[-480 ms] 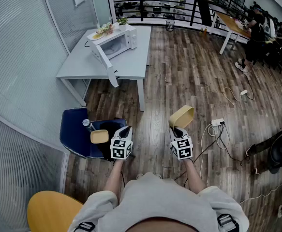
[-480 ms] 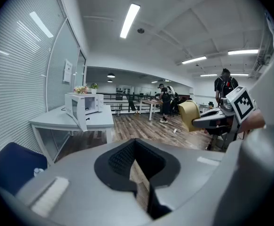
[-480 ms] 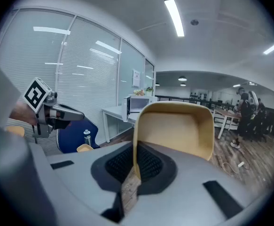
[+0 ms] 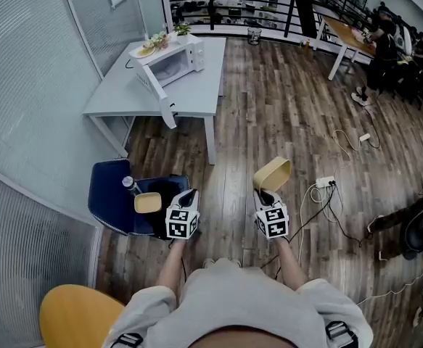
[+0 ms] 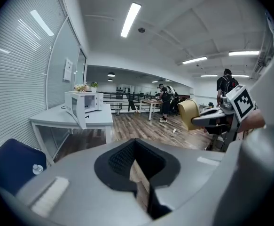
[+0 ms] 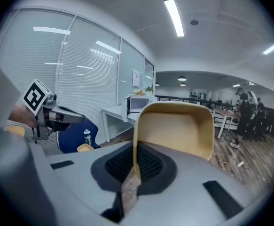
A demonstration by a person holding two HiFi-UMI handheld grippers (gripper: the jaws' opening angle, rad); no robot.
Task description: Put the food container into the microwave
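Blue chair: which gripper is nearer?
Left. The left gripper is at the chair's right edge; the right gripper, holding the container, is farther right.

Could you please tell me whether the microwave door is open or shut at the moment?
Open. The microwave on the white table has its door swung out to one side, leaving the cavity exposed.

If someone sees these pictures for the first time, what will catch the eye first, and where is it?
First, the yellow container, gripped by its wall in the right tool, above the wooden floor just ahead of the person. Next, the white microwave with its door open, on the white table far ahead at the left. A blue chair with a yellow lid is beside the left tool.
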